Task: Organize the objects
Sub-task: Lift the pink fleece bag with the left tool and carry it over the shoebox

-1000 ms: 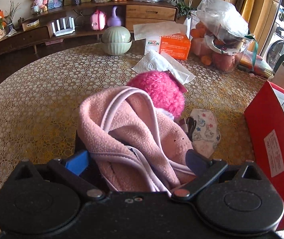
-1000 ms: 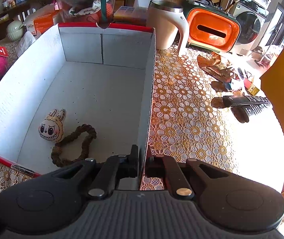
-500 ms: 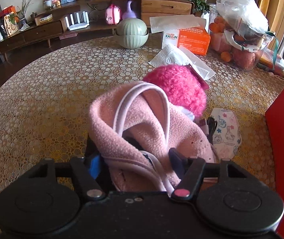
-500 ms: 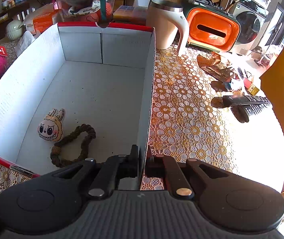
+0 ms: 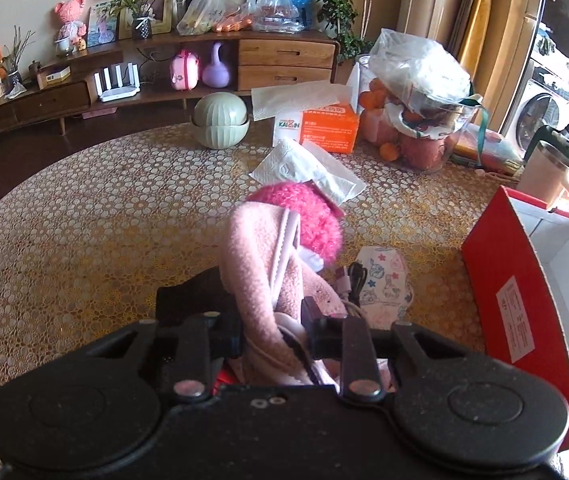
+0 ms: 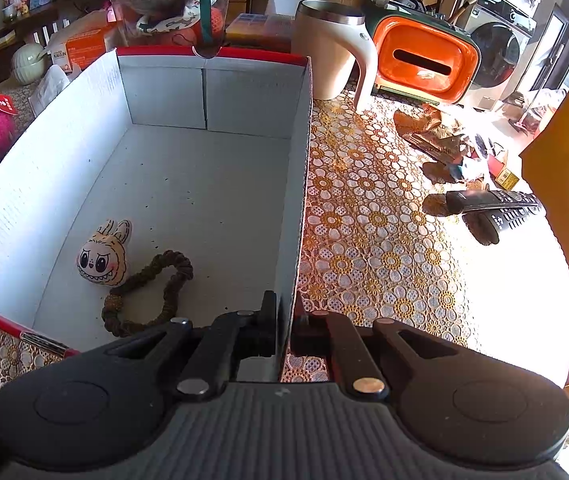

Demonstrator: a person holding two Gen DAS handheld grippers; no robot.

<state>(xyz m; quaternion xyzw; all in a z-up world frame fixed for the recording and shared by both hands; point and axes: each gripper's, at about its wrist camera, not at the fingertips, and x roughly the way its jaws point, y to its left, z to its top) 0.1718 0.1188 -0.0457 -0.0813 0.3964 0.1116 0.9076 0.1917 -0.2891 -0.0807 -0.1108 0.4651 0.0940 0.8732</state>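
Surface: a round table (image 5: 84, 216) under a gold-and-white lace cloth carries everything.
Box: a large open cardboard box, red outside and white inside (image 6: 212, 184), stands to the right of the pile of soft things; in the left wrist view only its red side wall (image 5: 516, 304) shows at the right edge.
Right gripper: the right gripper (image 6: 283, 330) has its fingers together, clamped on the thin near right wall of the box, one finger inside and one outside.
Garment: a pale pink fleece garment with lighter pink trim (image 5: 260, 264) is bunched upright, its long axis running up and away from the camera.
Left gripper: the left gripper (image 5: 271, 330) has just been closing, and its fingers now pinch the lower fold of the fleece from both sides.
Neighbours: a fuzzy hot-pink plush (image 5: 308, 216) sits just behind the garment, and a white patterned face mask (image 5: 384, 284) with a dark cable (image 5: 354, 276) lies just to its right.
Box contents: a small cream rabbit-eared toy face (image 6: 102, 258) and a brown braided hair tie (image 6: 148, 292) lie touching in the near left corner.
Key relation: the box opening lies to the right of the held garment, so the left hand, the nearer one, probably carries it rightward over the red wall; the trailing fleece could catch that rim.
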